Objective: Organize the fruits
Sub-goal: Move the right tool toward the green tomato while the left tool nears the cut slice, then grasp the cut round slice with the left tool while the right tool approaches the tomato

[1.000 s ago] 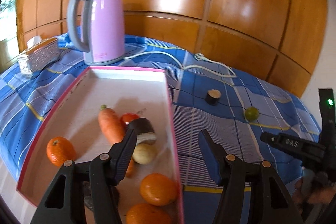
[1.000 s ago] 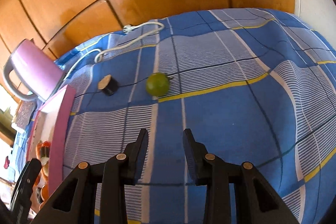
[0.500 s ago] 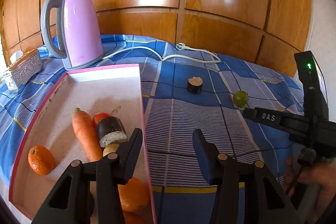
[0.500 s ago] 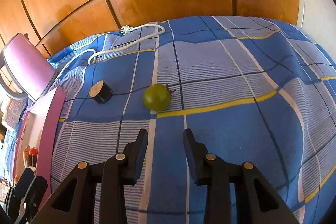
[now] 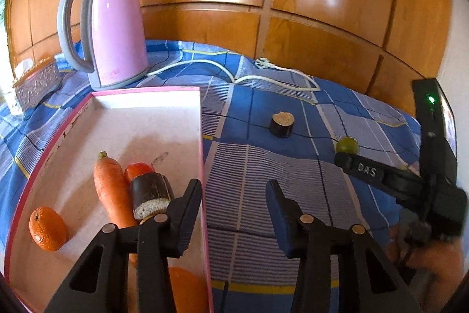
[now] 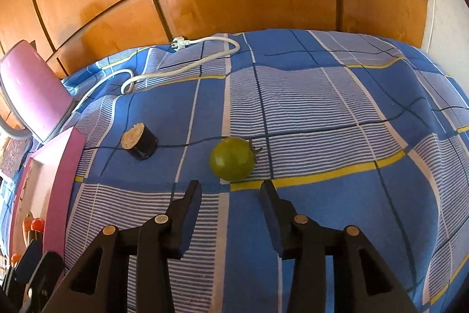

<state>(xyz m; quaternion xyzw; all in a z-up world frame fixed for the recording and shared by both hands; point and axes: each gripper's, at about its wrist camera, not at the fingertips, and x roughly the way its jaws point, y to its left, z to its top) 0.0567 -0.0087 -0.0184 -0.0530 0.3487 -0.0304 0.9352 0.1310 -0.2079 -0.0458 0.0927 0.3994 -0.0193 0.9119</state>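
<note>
Right gripper (image 6: 230,194) points steeply down at the blue checked cloth (image 6: 322,210), its empty jaws opening just short of the green fruit (image 6: 232,158). Left gripper (image 5: 233,201), empty too, hangs with closing jaws over the right rim of the pink tray (image 5: 201,143). Farther, the dark cut piece (image 6: 139,141) lies beside the tray's far corner.

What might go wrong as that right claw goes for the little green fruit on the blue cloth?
The green fruit is round and lies loose just ahead of the right gripper, whose jaws are opening with nothing between them; a nudge from a fingertip may send it rolling. The checked cloth looks rumpled, so a low finger could snag it. The dark cut piece lies nearby and might get bumped.
</note>
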